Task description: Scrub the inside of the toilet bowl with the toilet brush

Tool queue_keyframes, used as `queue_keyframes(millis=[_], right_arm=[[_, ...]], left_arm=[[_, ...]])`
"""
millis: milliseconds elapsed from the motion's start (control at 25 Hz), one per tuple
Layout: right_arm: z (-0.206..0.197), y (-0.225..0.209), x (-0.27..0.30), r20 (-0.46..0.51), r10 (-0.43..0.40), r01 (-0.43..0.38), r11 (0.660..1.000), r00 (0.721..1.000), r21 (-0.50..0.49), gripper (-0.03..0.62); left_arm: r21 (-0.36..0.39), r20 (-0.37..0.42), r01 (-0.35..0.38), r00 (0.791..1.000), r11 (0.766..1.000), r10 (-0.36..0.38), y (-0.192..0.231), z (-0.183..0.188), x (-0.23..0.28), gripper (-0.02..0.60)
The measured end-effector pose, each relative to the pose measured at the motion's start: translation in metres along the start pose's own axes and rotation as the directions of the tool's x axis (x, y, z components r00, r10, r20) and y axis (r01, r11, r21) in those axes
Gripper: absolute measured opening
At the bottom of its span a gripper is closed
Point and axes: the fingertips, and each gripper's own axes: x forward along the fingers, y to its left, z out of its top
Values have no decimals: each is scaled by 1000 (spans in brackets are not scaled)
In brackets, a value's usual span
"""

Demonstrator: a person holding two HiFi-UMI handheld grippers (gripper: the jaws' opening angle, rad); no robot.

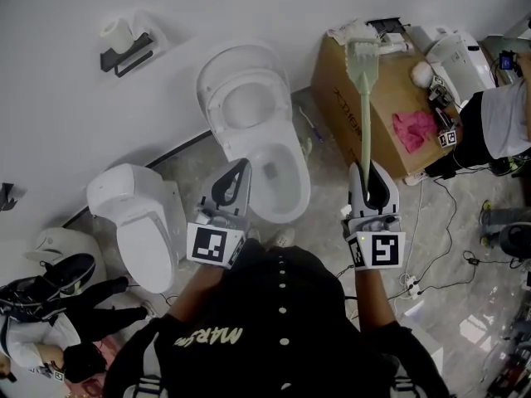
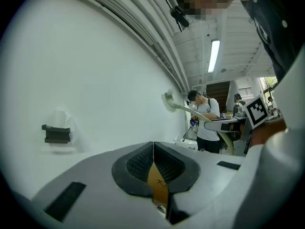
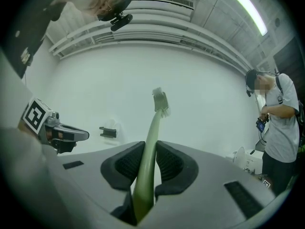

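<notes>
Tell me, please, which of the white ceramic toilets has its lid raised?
The white ceramic toilet in the middle, just ahead of the left gripper: its lid stands up, while the white toilet to its left is shut.

**Brush raised, bowl open**

Your pale green toilet brush (image 1: 365,114) is clamped by its long, slightly curved handle in your right claw (image 1: 370,175), bristle head pointing away from you. The white toilet bowl (image 1: 304,191) sits to its left, lid (image 1: 245,98) raised.
</notes>
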Motion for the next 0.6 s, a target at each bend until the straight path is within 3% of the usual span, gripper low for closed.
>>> queue_keyframes(millis=[600], right_arm=[[24, 33, 24, 23, -8, 8, 1000, 1000, -21, 89]], left_arm=[[-27, 60, 34, 998, 999, -33, 31, 25, -9, 28]])
